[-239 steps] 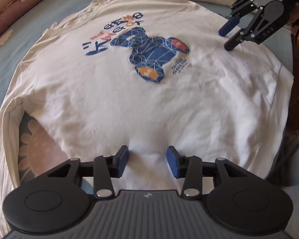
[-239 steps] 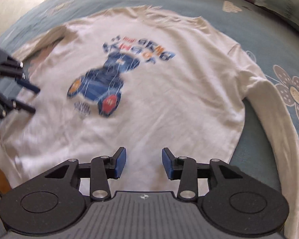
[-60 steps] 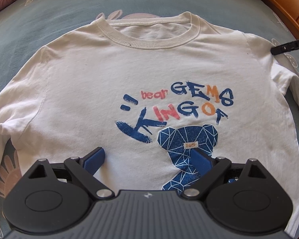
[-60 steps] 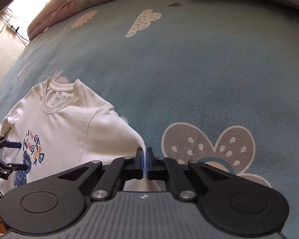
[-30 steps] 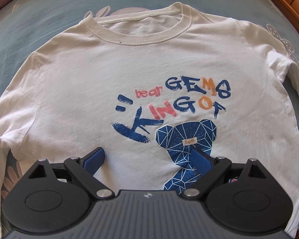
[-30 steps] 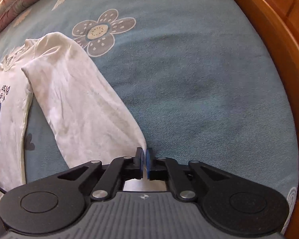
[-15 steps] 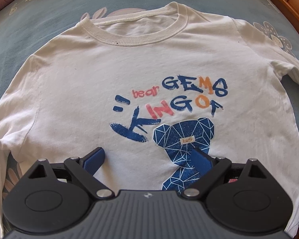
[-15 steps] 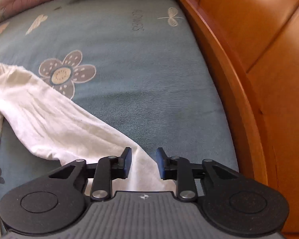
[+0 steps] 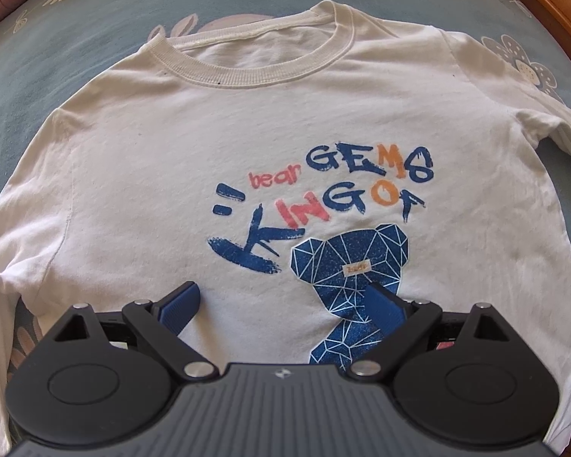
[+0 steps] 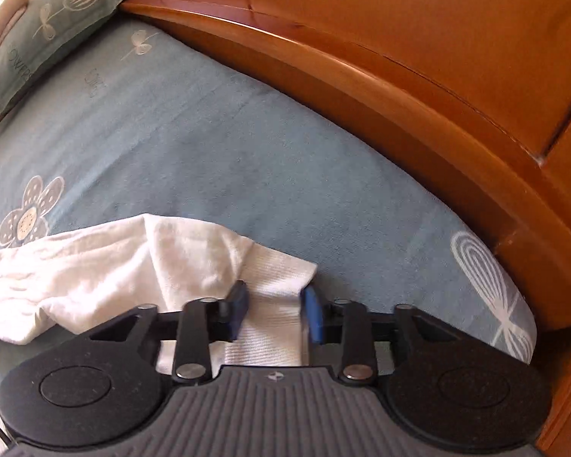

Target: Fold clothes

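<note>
One white long-sleeved cotton shirt (image 9: 163, 144) lies flat and face up on the blue-green bed cover with pale flower shapes (image 10: 217, 144). Its front has a blue bear picture (image 9: 348, 262) and two lines of painted words, and its round neck band (image 9: 255, 72) points away from the left tool. The left gripper (image 9: 283, 304) hangs over the lower middle of the shirt with its two blue pads spread wide apart, holding nothing. One long sleeve (image 10: 106, 270) stretches out to the side, a bit crumpled, and its ribbed cuff (image 10: 274, 304) sits between the two blue pads of the right gripper (image 10: 274, 314). Those pads are apart, one on each side of the cuff, and not squeezing it. One curved orange-brown wooden bed frame (image 10: 399, 87) runs along the edge of the cover. One green pillow with a white flower drawing (image 10: 45, 34) rests in the far corner.
</note>
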`<action>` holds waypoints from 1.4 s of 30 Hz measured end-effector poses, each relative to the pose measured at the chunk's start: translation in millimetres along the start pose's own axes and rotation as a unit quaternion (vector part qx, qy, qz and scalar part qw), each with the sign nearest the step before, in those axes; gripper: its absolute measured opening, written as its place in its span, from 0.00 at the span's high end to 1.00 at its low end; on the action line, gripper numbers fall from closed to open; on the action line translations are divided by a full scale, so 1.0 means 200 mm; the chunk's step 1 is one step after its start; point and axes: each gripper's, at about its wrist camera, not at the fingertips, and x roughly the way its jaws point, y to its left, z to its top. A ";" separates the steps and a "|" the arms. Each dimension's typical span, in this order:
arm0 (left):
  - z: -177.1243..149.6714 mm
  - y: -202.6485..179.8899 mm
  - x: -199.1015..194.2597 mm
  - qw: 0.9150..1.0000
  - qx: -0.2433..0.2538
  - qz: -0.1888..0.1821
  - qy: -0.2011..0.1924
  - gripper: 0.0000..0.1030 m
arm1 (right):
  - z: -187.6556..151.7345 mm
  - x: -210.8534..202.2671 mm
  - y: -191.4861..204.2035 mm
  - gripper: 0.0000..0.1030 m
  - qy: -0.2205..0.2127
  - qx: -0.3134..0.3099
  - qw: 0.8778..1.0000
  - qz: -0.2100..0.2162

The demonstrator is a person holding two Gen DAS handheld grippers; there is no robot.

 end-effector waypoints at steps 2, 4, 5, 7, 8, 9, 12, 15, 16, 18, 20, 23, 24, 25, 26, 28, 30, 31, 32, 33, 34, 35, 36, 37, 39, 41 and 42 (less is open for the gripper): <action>0.00 0.00 0.00 1.000 0.003 0.000 0.001 0.09 | 0.03 -0.02 0.04 0.88 0.000 -0.039 0.999 -0.014; 0.00 -0.01 -0.01 1.000 0.005 0.000 0.001 0.09 | 0.10 -0.04 0.04 0.88 -0.014 -0.057 0.998 -0.031; 0.00 -0.01 -0.01 1.000 0.006 0.000 0.000 0.09 | 0.13 -0.06 0.03 0.88 -0.028 -0.065 0.997 -0.044; 0.00 -0.01 -0.01 1.000 0.010 0.000 -0.001 0.09 | 0.21 -0.08 0.03 0.87 -0.048 -0.087 0.993 -0.067; 0.00 -0.01 -0.02 1.000 0.011 -0.001 -0.002 0.09 | 0.24 -0.08 0.03 0.86 -0.056 -0.098 0.991 -0.078; 0.00 -0.02 -0.02 1.000 0.012 -0.001 -0.003 0.09 | 0.27 -0.09 0.03 0.85 -0.060 -0.104 0.989 -0.085; -0.01 -0.03 -0.05 1.000 0.019 -0.002 -0.017 0.10 | 0.32 -0.10 0.05 0.72 -0.060 -0.104 0.989 -0.087; 0.00 -0.05 -0.09 0.999 0.028 -0.004 -0.032 0.10 | 0.28 -0.15 0.17 0.57 -0.065 -0.115 0.991 -0.036; 0.00 -0.05 -0.10 0.999 0.029 -0.005 -0.035 0.10 | 0.25 -0.14 0.24 0.54 -0.061 -0.125 0.990 -0.008; 0.01 -0.07 -0.12 0.999 0.035 -0.006 -0.039 0.10 | 0.20 -0.13 0.40 0.52 -0.054 -0.148 0.986 0.048; 0.02 -0.08 -0.14 0.998 0.041 -0.004 -0.043 0.10 | 0.15 -0.09 0.61 0.51 -0.044 -0.181 0.977 0.102; 0.01 -0.09 -0.16 0.998 0.044 0.000 -0.051 0.10 | 0.05 -0.01 0.97 0.49 -0.028 -0.234 0.958 0.167; 0.00 -0.08 -0.17 0.998 0.044 0.001 -0.054 0.10 | 0.01 0.01 1.06 0.49 -0.022 -0.247 0.951 0.183; -0.01 -0.08 -0.17 0.997 0.045 0.003 -0.057 0.10 | -0.03 0.03 1.15 0.49 -0.017 -0.258 0.946 0.196; -0.02 -0.08 -0.17 0.997 0.046 0.004 -0.058 0.10 | -0.07 0.05 1.23 0.49 -0.012 -0.269 0.940 0.209; -0.06 -0.06 -0.15 0.998 0.043 0.004 -0.056 0.10 | -0.14 0.08 1.34 0.49 -0.004 -0.292 0.932 0.214; -0.11 -0.03 -0.12 0.998 0.036 0.002 -0.048 0.10 | -0.21 0.13 1.41 0.48 0.011 -0.322 0.926 0.198; -0.13 -0.01 -0.11 0.999 0.027 0.000 -0.040 0.10 | -0.24 0.15 1.41 0.48 0.019 -0.333 0.925 0.182; -0.16 0.01 -0.09 0.999 0.019 -0.003 -0.032 0.10 | -0.26 0.16 1.39 0.47 0.020 -0.338 0.925 0.176; -0.19 0.04 -0.08 1.000 0.011 -0.005 -0.028 0.10 | -0.25 0.15 1.40 0.46 0.014 -0.336 0.925 0.178; -0.20 0.06 -0.10 0.999 0.005 -0.008 -0.036 0.10 | -0.24 0.14 1.44 0.46 0.009 -0.336 0.925 0.179; -0.22 0.08 -0.12 0.999 0.000 -0.011 -0.049 0.10 | -0.23 0.13 1.49 0.46 0.003 -0.335 0.925 0.180; -0.23 0.10 -0.15 0.998 -0.006 -0.014 -0.062 0.10 | -0.21 0.11 1.53 0.45 -0.002 -0.335 0.925 0.181; -0.23 0.12 -0.18 0.997 -0.011 -0.015 -0.073 0.10 | -0.20 0.10 1.57 0.45 -0.008 -0.334 0.925 0.182; -0.23 0.17 -0.20 0.996 -0.022 -0.011 -0.081 0.10 | -0.17 0.08 1.66 0.40 -0.019 -0.333 0.925 0.184; -0.22 0.22 -0.20 0.996 -0.033 -0.012 -0.088 0.10 | -0.16 0.08 1.77 0.37 -0.030 -0.334 0.924 0.186; -0.21 0.25 -0.21 0.995 -0.037 -0.012 -0.091 0.10 | -0.18 0.10 1.85 0.37 -0.035 -0.336 0.923 0.186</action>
